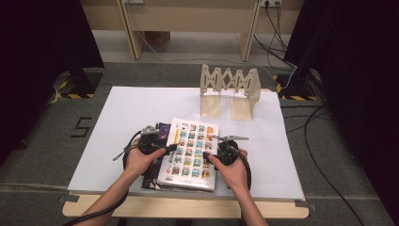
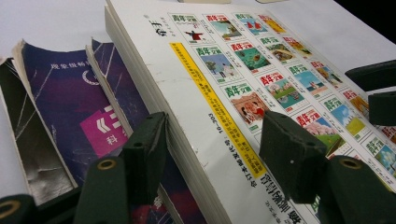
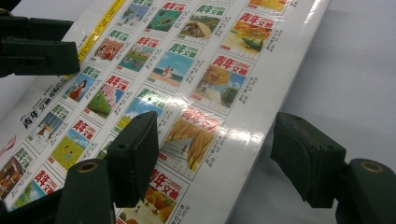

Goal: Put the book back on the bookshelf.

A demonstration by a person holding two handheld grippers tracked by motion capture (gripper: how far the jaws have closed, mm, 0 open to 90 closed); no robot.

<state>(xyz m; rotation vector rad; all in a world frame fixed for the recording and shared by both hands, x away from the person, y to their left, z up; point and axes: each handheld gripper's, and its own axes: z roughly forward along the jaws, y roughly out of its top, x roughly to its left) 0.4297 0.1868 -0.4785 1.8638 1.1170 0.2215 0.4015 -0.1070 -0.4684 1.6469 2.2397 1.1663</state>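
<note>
High view overhead, gripper views close, sharing book point(image 1: 190, 153)

From my station, the top book point(image 1: 190, 153) lay on the book stack point(image 1: 157, 160), overhanging its right side. The wooden rack point(image 1: 230, 91) stood behind that book. My left gripper point(image 1: 170, 148) sat at the book's left edge, my right gripper point(image 1: 207, 154) at its right edge.
</note>
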